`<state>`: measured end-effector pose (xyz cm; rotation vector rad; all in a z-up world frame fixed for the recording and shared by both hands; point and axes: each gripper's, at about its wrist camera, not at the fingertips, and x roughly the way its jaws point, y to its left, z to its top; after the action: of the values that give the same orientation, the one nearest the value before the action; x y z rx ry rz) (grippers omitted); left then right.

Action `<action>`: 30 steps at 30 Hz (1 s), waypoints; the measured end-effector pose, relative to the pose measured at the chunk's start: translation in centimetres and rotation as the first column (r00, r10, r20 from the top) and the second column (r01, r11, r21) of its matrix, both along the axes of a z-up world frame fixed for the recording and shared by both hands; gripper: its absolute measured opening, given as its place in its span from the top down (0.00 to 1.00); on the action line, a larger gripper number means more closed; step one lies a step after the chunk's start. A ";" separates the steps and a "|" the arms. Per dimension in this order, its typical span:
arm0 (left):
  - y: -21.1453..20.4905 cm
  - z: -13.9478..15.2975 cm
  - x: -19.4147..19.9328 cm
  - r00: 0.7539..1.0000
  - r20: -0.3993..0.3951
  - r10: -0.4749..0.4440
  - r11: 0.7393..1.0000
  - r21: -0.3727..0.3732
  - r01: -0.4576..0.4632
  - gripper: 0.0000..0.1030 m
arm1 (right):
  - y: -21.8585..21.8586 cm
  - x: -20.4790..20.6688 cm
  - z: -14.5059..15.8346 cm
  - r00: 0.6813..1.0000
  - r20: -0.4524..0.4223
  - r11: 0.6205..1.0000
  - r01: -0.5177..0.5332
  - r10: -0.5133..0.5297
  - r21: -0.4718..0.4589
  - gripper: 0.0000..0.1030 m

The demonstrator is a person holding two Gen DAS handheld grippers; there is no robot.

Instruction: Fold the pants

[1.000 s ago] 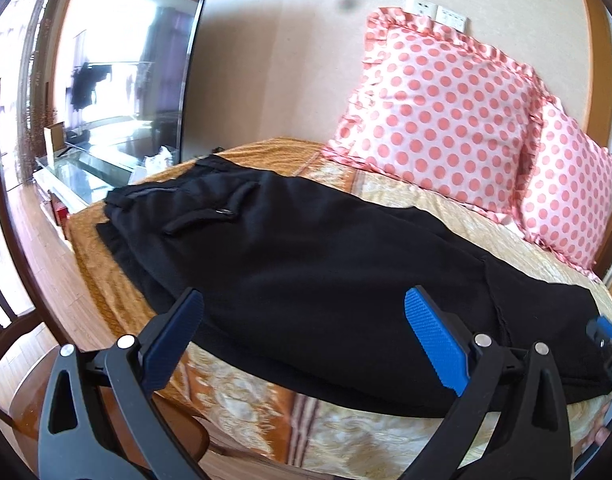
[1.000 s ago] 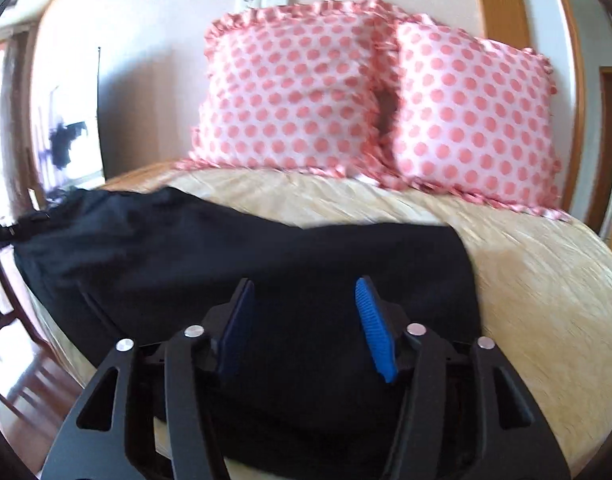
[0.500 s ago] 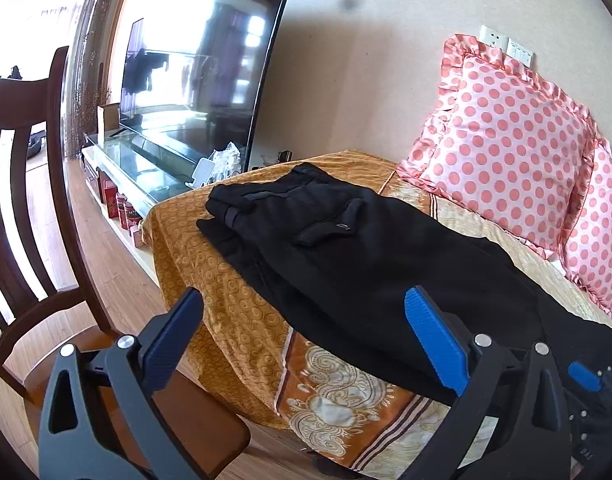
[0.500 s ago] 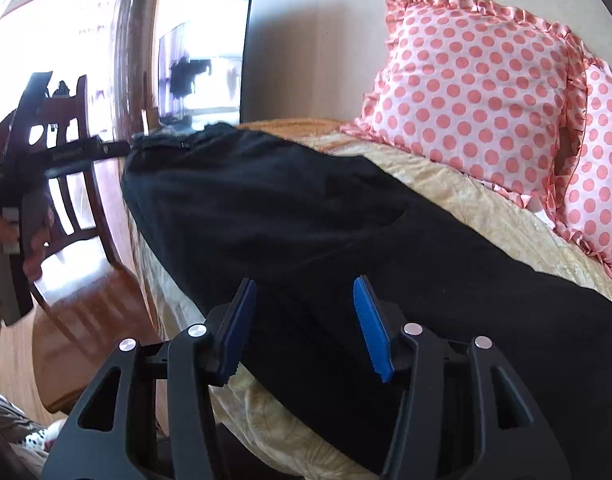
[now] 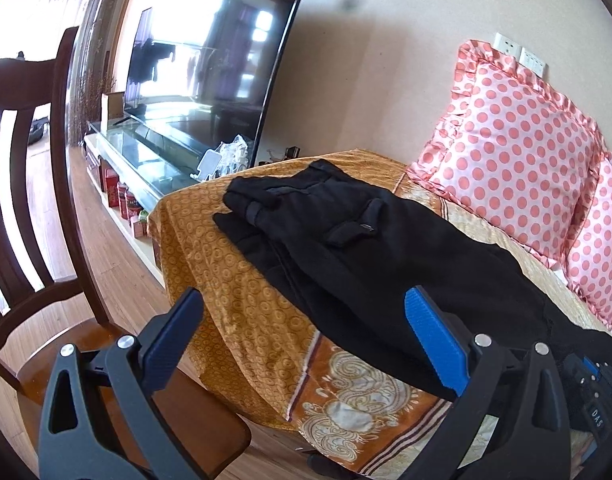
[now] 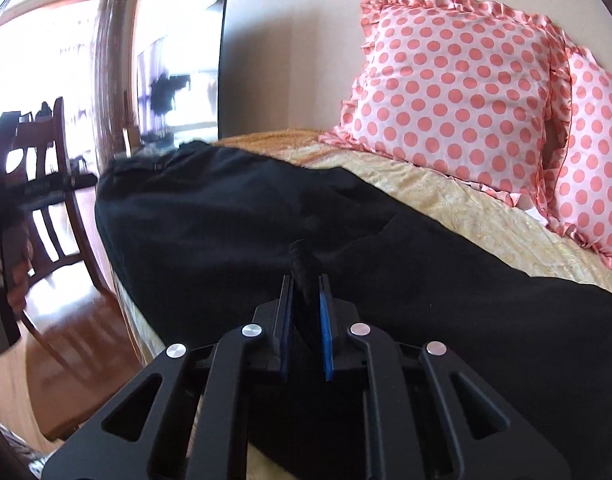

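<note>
The black pants [image 5: 386, 248] lie lengthwise along the near edge of the bed [image 5: 234, 280], on its gold patterned cover, with the waistband end and a flapped pocket toward the corner by the television [image 5: 210, 64] and the rest running back toward the right gripper. The right gripper [image 6: 305, 300] has its jaws closing to a narrow gap, and a bunched ridge of the pants' black cloth stands pinched between the blue pads [image 6: 325, 320], rising a little above the fingertips. The left gripper [image 5: 306, 340] stands wide apart with nothing between its fingers; it hovers off the bed's near edge, its right pad [image 5: 434, 344] over the edge of the pants and its left pad over the seat of a wooden chair [image 5: 38, 208]. Two pink polka-dot pillows [image 6: 458, 80] lean against the wall at the far edge of the bed, apart from the pants. In the right wrist view a hand [image 6: 16, 276] shows at the left edge by the chair.
</note>
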<state>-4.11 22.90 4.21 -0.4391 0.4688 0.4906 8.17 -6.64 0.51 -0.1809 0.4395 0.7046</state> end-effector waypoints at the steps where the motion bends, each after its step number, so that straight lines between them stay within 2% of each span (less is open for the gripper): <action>1: 0.3 -0.1 -0.1 1.000 0.001 0.005 1.000 -0.011 -0.005 0.02 | 0.3 0.2 0.2 1.000 -0.015 1.000 -0.019 0.019 0.024 0.89; 3: 1.0 -0.2 -0.2 1.000 0.003 0.018 0.999 -0.033 -0.017 0.02 | 1.2 0.0 -0.1 0.998 -0.028 0.999 -0.048 0.049 0.023 0.89; 5: 1.6 -0.4 -0.3 1.000 0.001 0.024 0.999 -0.049 -0.024 0.02 | 2.0 -0.2 -1.3 0.998 -0.026 0.998 -0.050 0.049 -0.037 0.88; 7: 2.1 -0.4 -0.4 1.000 -0.001 0.030 0.998 -0.054 -0.030 0.02 | 1.9 -0.8 -1.6 0.999 -0.005 0.997 -0.053 0.053 -0.055 0.80; 9: 2.8 -0.5 -0.2 1.000 -0.010 0.024 0.998 -0.062 -0.025 0.02 | 2.0 -1.3 -1.6 0.999 -0.006 0.995 -0.047 0.047 -0.085 0.42; 10: 3.2 -0.5 0.1 1.000 -0.012 0.019 0.997 -0.075 -0.020 0.02 | 1.7 -1.6 -1.5 0.999 0.003 0.997 -0.045 0.045 -0.070 0.35; 11: 3.9 -0.5 0.4 1.000 -0.009 0.014 0.995 -0.100 -0.015 0.02 | 1.4 -1.9 -1.2 0.998 0.001 0.997 -0.057 0.057 -0.043 0.22; 15: 6.3 -0.7 1.7 1.000 0.014 -0.023 0.973 -0.229 0.025 0.02 | 1.4 -1.6 -2.1 0.997 -0.051 0.997 -0.060 0.058 -0.044 0.20; 17: 7.5 -0.9 2.6 0.998 0.033 -0.055 0.947 -0.316 0.063 0.02 | 1.1 -1.5 -2.0 0.996 -0.063 0.998 -0.059 0.058 -0.019 0.20; 22: 9.4 -1.4 4.3 0.995 0.050 -0.092 0.889 -0.447 0.104 0.04 | 1.1 -1.5 -2.0 0.996 -0.072 0.998 -0.058 0.058 -0.007 0.19; 30: 9.8 -1.3 3.8 0.995 0.085 -0.059 0.846 -0.525 0.095 0.06 | 1.3 -1.5 -2.2 0.997 -0.055 0.998 -0.059 0.058 -0.016 0.15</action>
<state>-0.33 32.74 2.87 -0.9639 0.5553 0.2588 6.63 -5.35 -1.70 -0.1917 0.4938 0.7643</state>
